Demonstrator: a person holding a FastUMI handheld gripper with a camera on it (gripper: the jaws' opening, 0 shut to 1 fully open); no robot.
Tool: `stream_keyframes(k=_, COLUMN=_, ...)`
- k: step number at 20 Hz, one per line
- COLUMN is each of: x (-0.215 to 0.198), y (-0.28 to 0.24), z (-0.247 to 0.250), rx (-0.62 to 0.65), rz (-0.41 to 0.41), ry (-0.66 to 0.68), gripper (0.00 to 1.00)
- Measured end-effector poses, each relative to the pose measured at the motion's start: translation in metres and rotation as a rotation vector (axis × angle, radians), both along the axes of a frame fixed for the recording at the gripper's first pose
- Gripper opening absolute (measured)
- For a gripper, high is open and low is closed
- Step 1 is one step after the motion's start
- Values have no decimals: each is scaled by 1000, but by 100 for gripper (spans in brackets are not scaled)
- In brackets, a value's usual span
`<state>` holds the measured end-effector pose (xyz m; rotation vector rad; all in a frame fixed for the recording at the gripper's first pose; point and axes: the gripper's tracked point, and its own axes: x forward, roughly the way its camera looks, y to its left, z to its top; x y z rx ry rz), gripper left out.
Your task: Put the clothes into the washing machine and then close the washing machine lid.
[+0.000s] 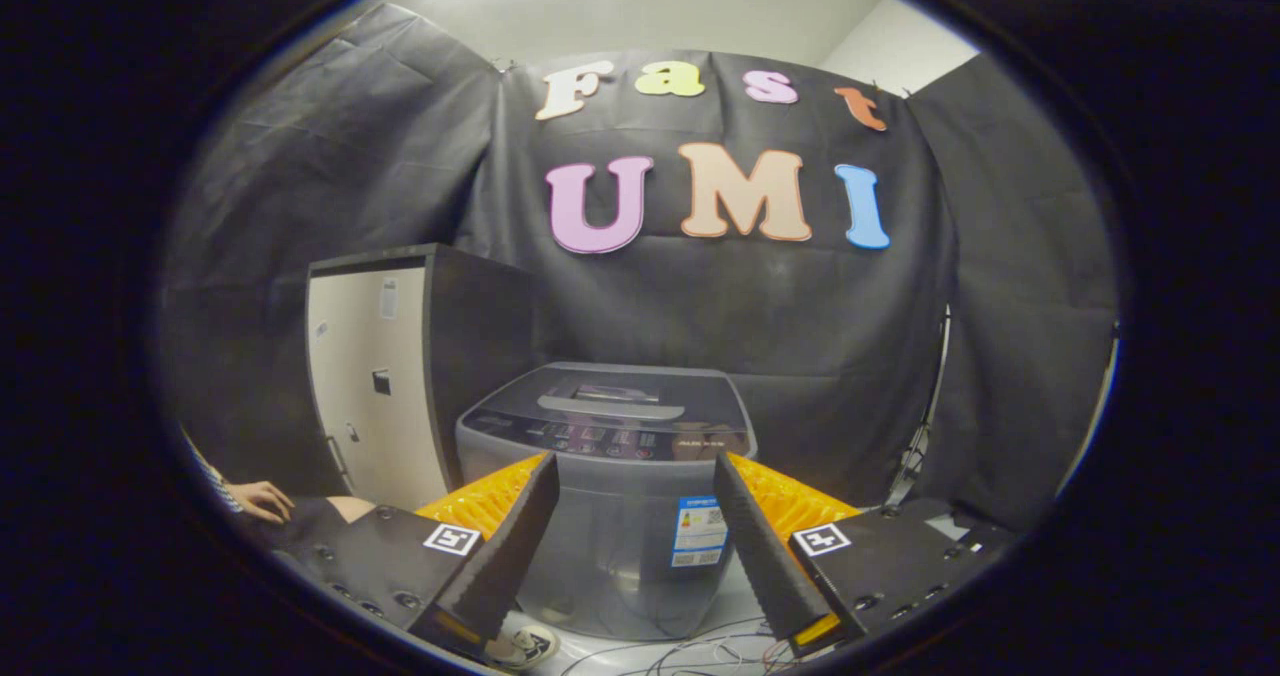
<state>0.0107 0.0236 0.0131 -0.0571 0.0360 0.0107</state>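
Washer [607, 476] stood just beyond tool [633, 476], lid [612, 396] down flat. Tool gaped, held nothing. No clothes spotted. Fitted either load inside and lid shut, or load yet to fetch; undecided.

Tall cabinet [400, 376] beside booth wall; loose cables [700, 651] on floor.

The hand-held gripper [632, 471] has black, screw-studded plates bearing square black-and-white markers, with ribbed orange panels behind its fingers.
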Motion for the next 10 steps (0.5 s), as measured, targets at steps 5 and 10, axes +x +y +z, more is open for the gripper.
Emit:
stream_keyframes(k=5, x=-4, y=0, z=-14, rx=9, rz=16, ry=31, gripper=98)
stream_keyframes(k=10, x=-7, y=-2, z=-20, rx=33, rz=13, ry=22, gripper=98)
